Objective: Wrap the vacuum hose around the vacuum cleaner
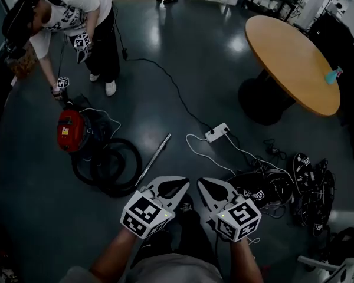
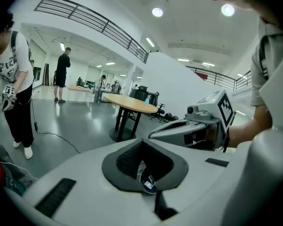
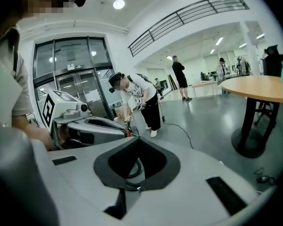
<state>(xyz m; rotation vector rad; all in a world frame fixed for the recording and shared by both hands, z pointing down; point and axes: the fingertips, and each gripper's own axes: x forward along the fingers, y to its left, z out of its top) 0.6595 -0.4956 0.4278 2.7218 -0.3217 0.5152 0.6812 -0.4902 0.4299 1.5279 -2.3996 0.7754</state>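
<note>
Vacuum hose (image 1: 135, 165) lies coiled on the dark floor just beside the red vacuum cleaner (image 1: 69, 130), where another person (image 1: 76, 16) bends over it. Well apart from it, the left gripper (image 1: 183, 184) and right gripper (image 1: 203, 184) hang side by side, each with jaws pressed together on nothing.

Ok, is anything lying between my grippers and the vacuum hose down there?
Only a metal tube, lying on the floor just right of the vacuum hose loops, between them and the left gripper. Another person is bent over the vacuum cleaner on its far side.
</note>
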